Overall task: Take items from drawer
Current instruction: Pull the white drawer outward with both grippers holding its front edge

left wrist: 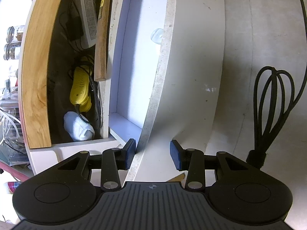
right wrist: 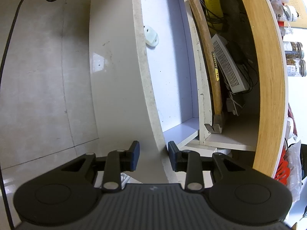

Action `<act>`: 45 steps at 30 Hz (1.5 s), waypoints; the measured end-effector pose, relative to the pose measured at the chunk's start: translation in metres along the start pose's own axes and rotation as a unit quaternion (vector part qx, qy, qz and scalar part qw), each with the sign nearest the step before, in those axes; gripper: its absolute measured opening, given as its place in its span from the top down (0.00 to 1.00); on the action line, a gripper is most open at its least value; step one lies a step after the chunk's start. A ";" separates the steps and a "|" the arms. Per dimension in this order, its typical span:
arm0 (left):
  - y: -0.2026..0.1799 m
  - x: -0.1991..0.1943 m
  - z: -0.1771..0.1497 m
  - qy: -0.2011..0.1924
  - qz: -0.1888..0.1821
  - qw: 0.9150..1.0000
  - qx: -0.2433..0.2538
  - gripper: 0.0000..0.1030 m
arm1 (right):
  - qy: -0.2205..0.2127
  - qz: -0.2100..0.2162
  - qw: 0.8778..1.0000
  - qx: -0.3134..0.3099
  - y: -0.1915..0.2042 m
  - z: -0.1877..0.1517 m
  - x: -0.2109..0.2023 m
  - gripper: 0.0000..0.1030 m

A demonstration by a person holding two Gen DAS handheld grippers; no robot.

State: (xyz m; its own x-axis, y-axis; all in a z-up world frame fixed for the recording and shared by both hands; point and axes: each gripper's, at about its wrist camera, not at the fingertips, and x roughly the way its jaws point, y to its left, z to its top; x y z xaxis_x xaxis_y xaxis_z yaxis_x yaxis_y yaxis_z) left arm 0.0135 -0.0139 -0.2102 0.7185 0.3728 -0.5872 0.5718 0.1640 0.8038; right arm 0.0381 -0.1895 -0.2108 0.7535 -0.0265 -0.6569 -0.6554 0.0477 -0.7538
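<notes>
At the left wrist view, the left gripper [left wrist: 153, 154] stood with its jaws parted, straddling the raw top edge of the drawer front panel [left wrist: 163, 76]; its left blue pad [left wrist: 130, 153] lay against or just beside the panel's inner side, the other pad stood apart from the outer face, so nothing was clamped. Beyond the panel the white drawer [left wrist: 134, 57] was pulled out, and its visible bottom was bare apart from a translucent plastic bracket [left wrist: 157, 35] on the panel's inner face. Behind it, in the open compartment under the wooden top [left wrist: 35, 76], lay a hammer [left wrist: 101, 44], a white vented box [left wrist: 87, 17], a yellow device [left wrist: 79, 88] with black cord, and a white sock roll [left wrist: 78, 126]. A coiled black cable [left wrist: 272, 103] lay on the floor. At the right wrist view, the right gripper [right wrist: 153, 156] likewise straddled the same panel [right wrist: 119, 76], jaws released, neither pad clearly touching it. The hammer [right wrist: 209, 71] rested on the drawer's rear wall beside the vented box [right wrist: 228, 67]; glass jars [right wrist: 293, 57] stood past the wooden top.
</notes>
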 end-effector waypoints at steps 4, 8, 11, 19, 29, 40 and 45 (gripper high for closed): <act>0.002 0.003 0.003 0.002 -0.005 1.000 0.003 0.63 | 0.001 0.003 1.000 -0.002 0.002 -0.001 -0.003 0.67; 0.001 0.002 0.002 0.003 -0.007 1.000 0.004 0.63 | 0.002 0.005 1.000 -0.008 0.005 -0.001 -0.005 0.67; -0.001 0.001 0.002 0.004 -0.007 1.000 0.006 0.63 | 0.002 0.006 1.000 -0.012 0.006 -0.001 -0.007 0.67; -0.008 -0.010 -0.002 0.011 -0.012 1.000 0.011 0.63 | 0.003 0.012 1.000 -0.018 0.010 -0.001 -0.013 0.67; -0.009 -0.011 -0.002 0.017 -0.015 1.000 0.011 0.62 | 0.004 0.016 1.000 -0.025 0.011 0.004 -0.021 0.67; -0.008 -0.011 -0.002 0.021 -0.017 1.000 0.009 0.62 | 0.005 0.015 1.000 -0.021 0.011 0.015 -0.028 0.67; -0.008 -0.012 -0.001 0.021 -0.019 1.000 0.006 0.62 | 0.004 0.018 1.000 -0.016 0.007 0.018 -0.030 0.67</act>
State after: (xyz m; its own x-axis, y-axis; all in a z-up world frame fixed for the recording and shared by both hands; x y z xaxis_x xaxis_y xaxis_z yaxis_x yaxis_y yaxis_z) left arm -0.0001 -0.0184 -0.2094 0.6791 0.4053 -0.6121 0.6033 0.1670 0.7799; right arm 0.0115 -0.1701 -0.1958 0.7295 -0.0327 -0.6832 -0.6830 0.0162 -0.7302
